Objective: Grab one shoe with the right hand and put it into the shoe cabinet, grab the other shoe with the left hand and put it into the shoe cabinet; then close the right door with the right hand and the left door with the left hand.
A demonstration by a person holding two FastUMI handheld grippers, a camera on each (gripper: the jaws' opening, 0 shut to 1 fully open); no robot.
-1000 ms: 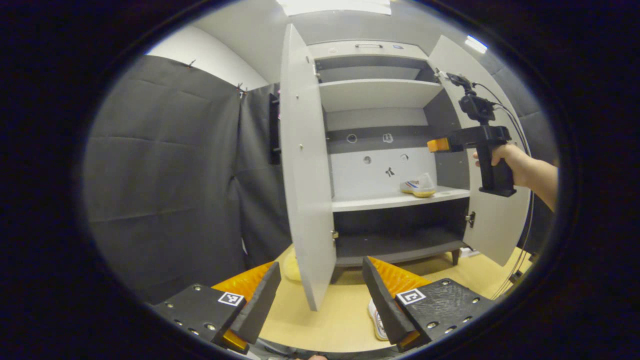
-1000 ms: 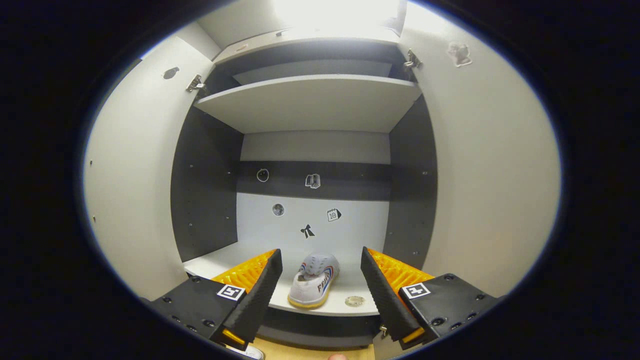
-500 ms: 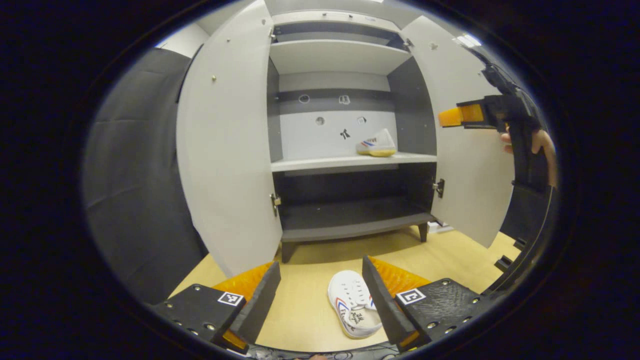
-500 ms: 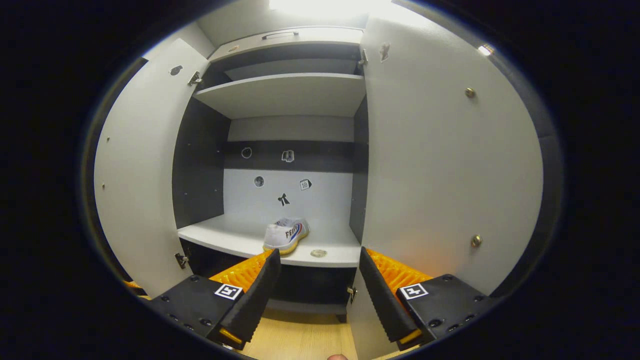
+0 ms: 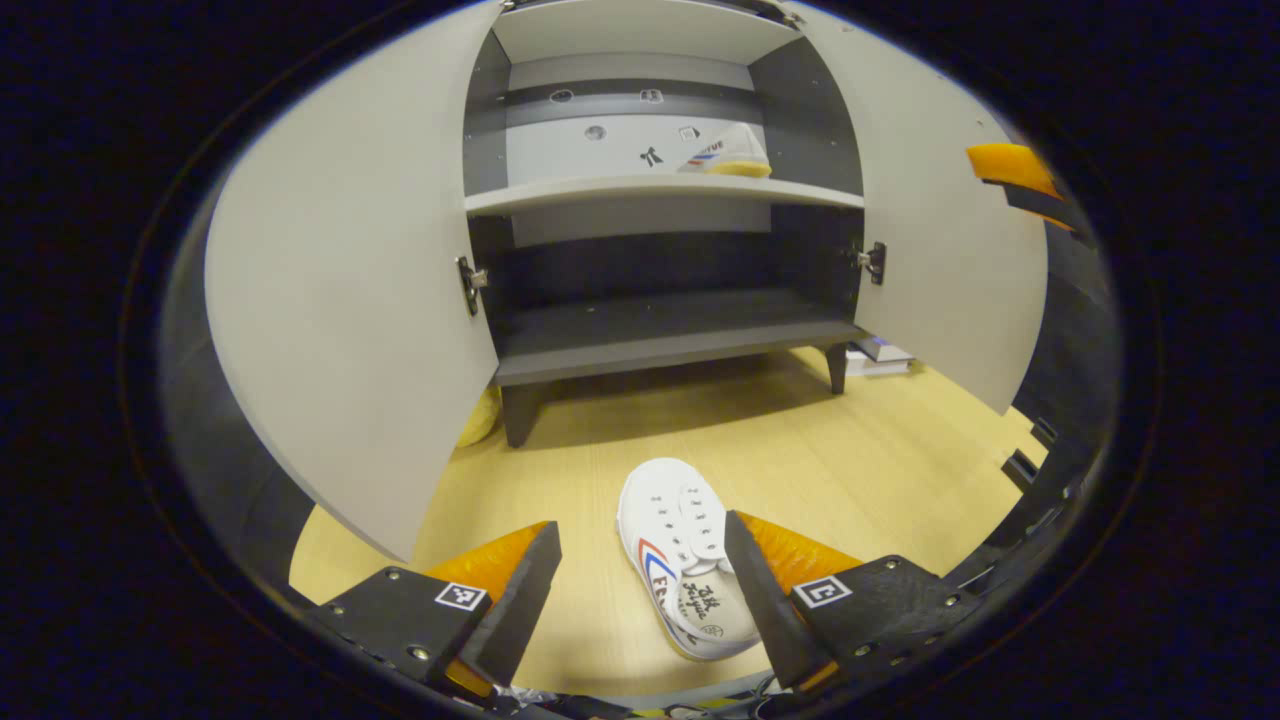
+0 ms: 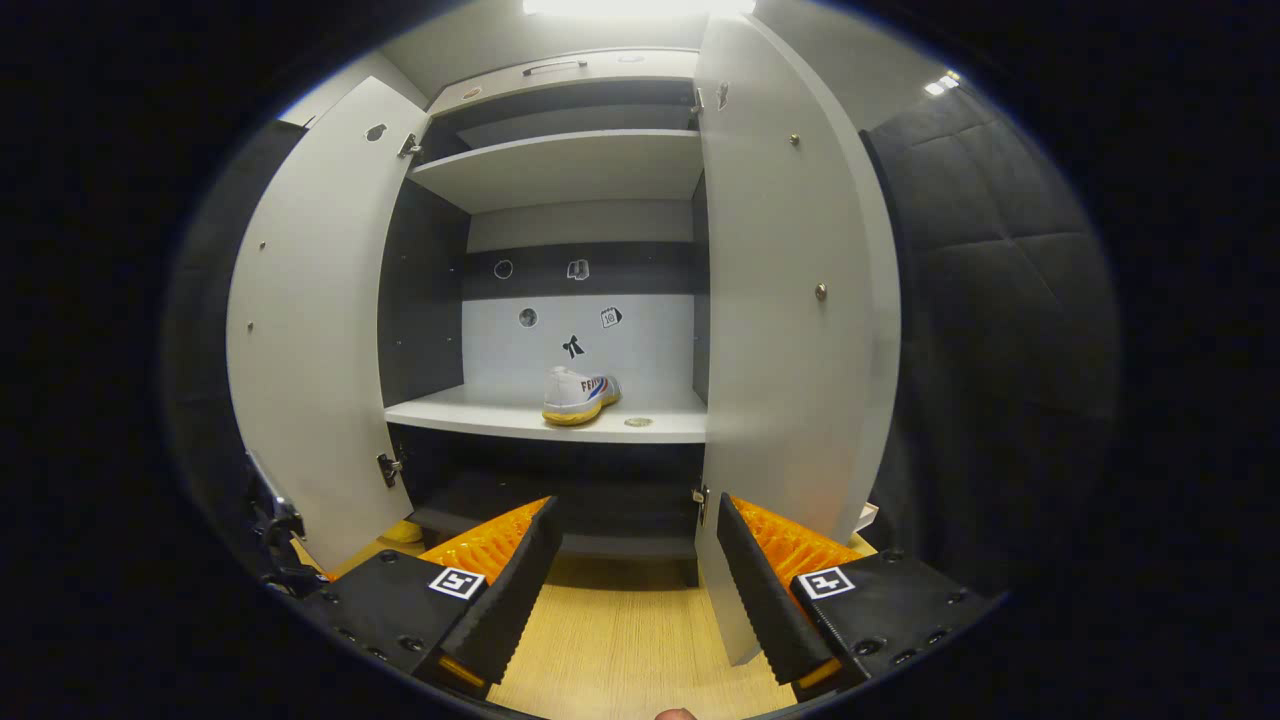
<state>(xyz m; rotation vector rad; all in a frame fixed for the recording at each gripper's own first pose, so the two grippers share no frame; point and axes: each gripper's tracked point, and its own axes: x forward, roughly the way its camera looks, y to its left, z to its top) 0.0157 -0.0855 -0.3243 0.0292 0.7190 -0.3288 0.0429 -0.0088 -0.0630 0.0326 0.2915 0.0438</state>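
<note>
- Left gripper view: the left gripper [image 5: 640, 585] hung spread and empty over a white shoe [image 5: 686, 560] on the floor [image 5: 880, 450], near its right finger. The cabinet [image 5: 660, 330] stood far, both doors open.
- Right gripper view: the right gripper [image 6: 638, 580] was spread, empty. The other shoe [image 6: 579, 395] sat on the middle shelf [image 6: 480, 414], beside the right door [image 6: 790, 330].

One white shoe [image 5: 685, 560] lay on the wooden floor [image 5: 880, 450] before my cabinet; the other shoe [image 6: 580, 394] sat near the middle shelf's [image 6: 480, 415] front edge.
</note>
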